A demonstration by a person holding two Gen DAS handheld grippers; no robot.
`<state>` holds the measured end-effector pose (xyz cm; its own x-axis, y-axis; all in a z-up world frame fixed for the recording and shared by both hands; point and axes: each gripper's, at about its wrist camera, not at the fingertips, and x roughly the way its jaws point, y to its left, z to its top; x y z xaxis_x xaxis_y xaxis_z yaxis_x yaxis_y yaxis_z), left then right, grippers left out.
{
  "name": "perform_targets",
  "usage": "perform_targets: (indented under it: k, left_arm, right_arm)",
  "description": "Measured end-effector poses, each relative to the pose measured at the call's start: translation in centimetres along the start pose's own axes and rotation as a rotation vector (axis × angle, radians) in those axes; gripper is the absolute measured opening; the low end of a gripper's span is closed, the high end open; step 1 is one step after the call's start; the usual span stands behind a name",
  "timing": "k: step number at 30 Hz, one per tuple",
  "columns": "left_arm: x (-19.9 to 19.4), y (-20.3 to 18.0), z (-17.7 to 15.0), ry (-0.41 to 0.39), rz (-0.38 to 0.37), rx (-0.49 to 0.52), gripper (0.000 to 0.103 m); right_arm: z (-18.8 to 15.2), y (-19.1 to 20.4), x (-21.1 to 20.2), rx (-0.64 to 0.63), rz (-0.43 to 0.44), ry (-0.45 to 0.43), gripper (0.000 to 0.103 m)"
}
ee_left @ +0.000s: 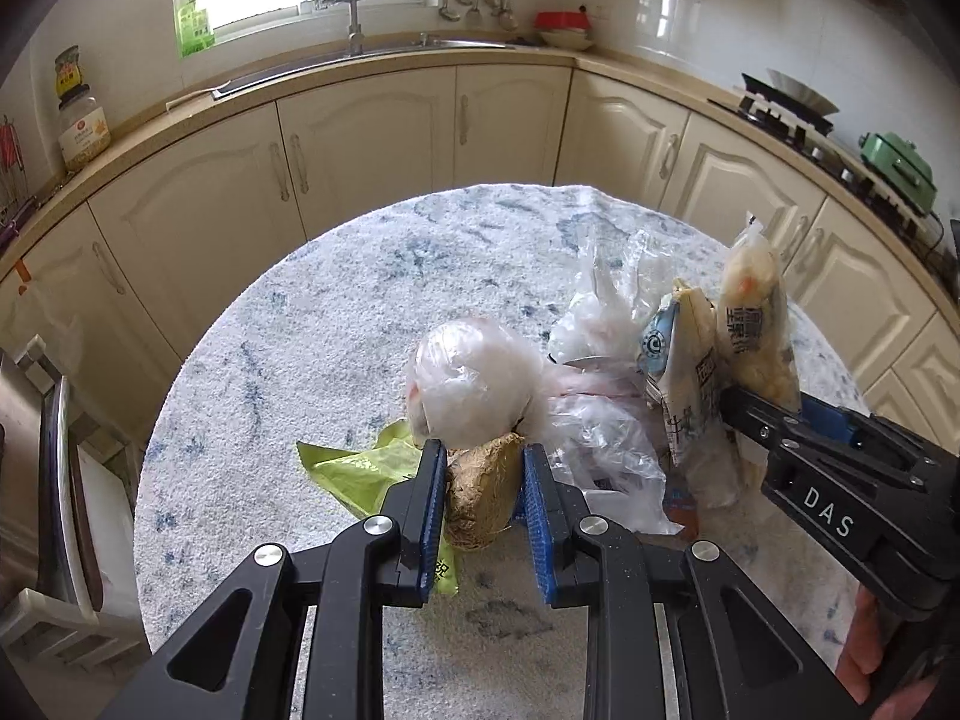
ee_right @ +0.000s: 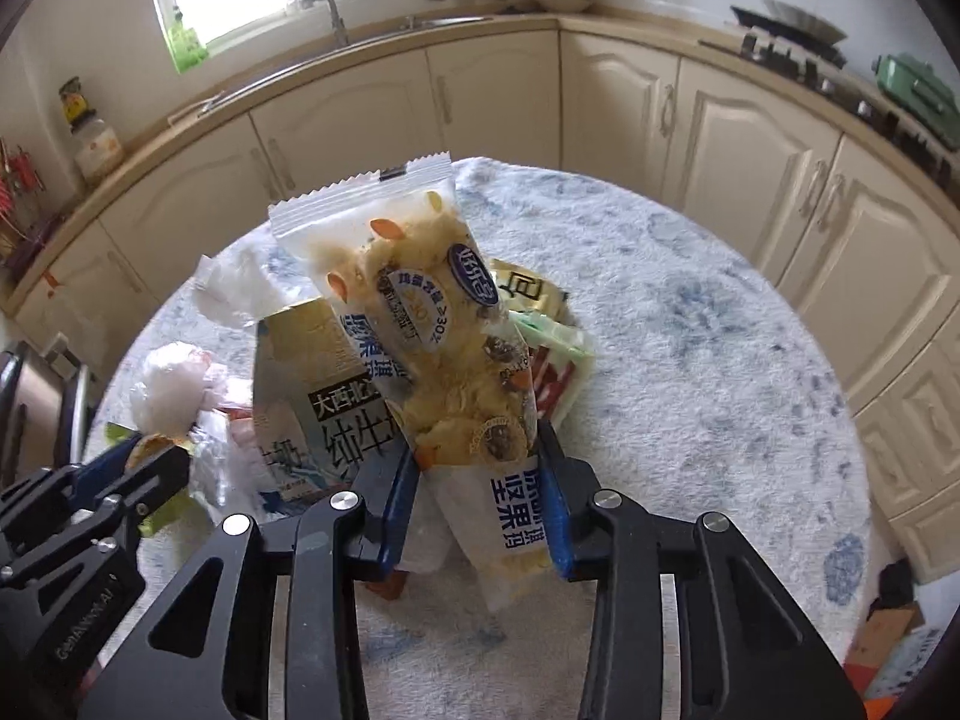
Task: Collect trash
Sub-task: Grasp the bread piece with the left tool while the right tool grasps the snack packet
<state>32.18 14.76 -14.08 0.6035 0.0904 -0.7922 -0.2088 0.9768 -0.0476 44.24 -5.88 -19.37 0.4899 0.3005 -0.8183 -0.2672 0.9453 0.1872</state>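
Note:
My left gripper point(ee_left: 485, 456) is shut on a brown crumpled lump of trash point(ee_left: 483, 495), with a knotted clear plastic bag point(ee_left: 471, 381) just beyond it and a green wrapper point(ee_left: 360, 471) to its left. My right gripper point(ee_right: 477, 450) is shut on a clear snack packet with yellow contents point(ee_right: 420, 324) and holds it upright; it shows at the right in the left wrist view point(ee_left: 757, 324). A milk carton point(ee_right: 318, 396) and crumpled clear plastic point(ee_left: 600, 312) stand beside it. All rest on a round white-blue rug point(ee_left: 336, 324).
Cream kitchen cabinets point(ee_left: 360, 144) curve around the rug, with a sink and tap point(ee_left: 355, 18) under the window. A stove point(ee_left: 786, 114) and green appliance point(ee_left: 900, 168) sit at the right. More wrappers point(ee_right: 546, 336) lie behind the packet. Boxes point(ee_right: 888, 636) lie at bottom right.

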Motion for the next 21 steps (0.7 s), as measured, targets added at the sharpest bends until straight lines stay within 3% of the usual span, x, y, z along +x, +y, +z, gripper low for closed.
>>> perform_targets:
  k: [21]
  left_arm:
    - [-6.6,-3.4,-3.9,-0.067,-0.031,0.069,0.021]
  right_arm:
    - [-4.6,-1.9,-8.6,0.076,0.025,-0.079,0.036]
